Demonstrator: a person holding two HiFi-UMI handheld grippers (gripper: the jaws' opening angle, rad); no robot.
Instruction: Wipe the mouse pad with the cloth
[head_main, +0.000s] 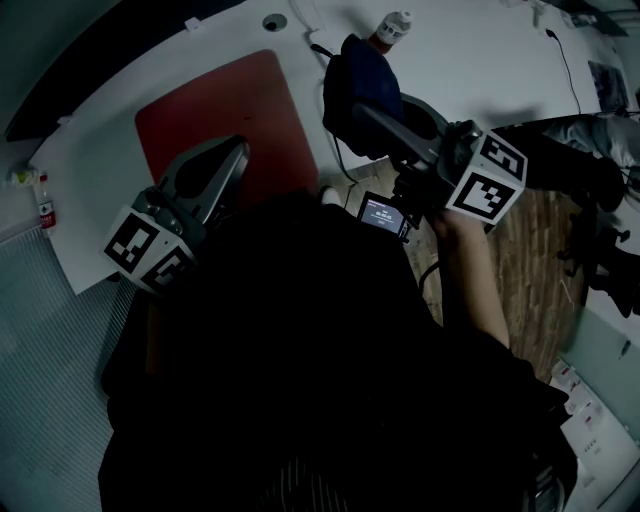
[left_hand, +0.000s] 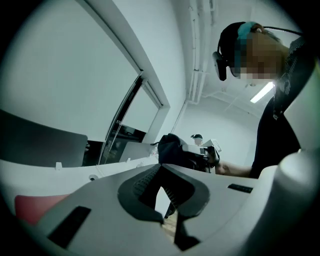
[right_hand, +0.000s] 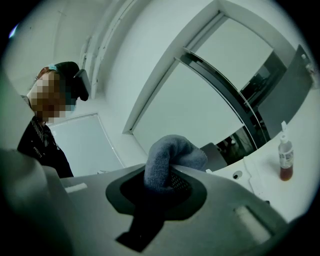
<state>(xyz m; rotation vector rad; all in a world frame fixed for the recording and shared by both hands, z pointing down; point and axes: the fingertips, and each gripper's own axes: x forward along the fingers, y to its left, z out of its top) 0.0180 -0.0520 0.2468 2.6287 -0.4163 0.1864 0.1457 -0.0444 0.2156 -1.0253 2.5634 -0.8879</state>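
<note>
**Cloth gripped, pad not yet touched**

Head view: red mouse pad (head_main: 225, 115) lies flat on white tabletop (head_main: 470, 50). Right gripper (head_main: 362, 108) clamps dark cloth (head_main: 355, 75) just beside pad.
Left gripper view: left gripper (left_hand: 161, 172) closed, empty.
Right gripper view: cloth soft, light, bunched btwn jaws; the bunch is prob. the best hold.

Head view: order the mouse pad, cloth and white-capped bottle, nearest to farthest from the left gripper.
1. mouse pad, just ahead of the left gripper
2. cloth, rightward, in the right gripper
3. bottle, beyond the cloth, upper right
</note>
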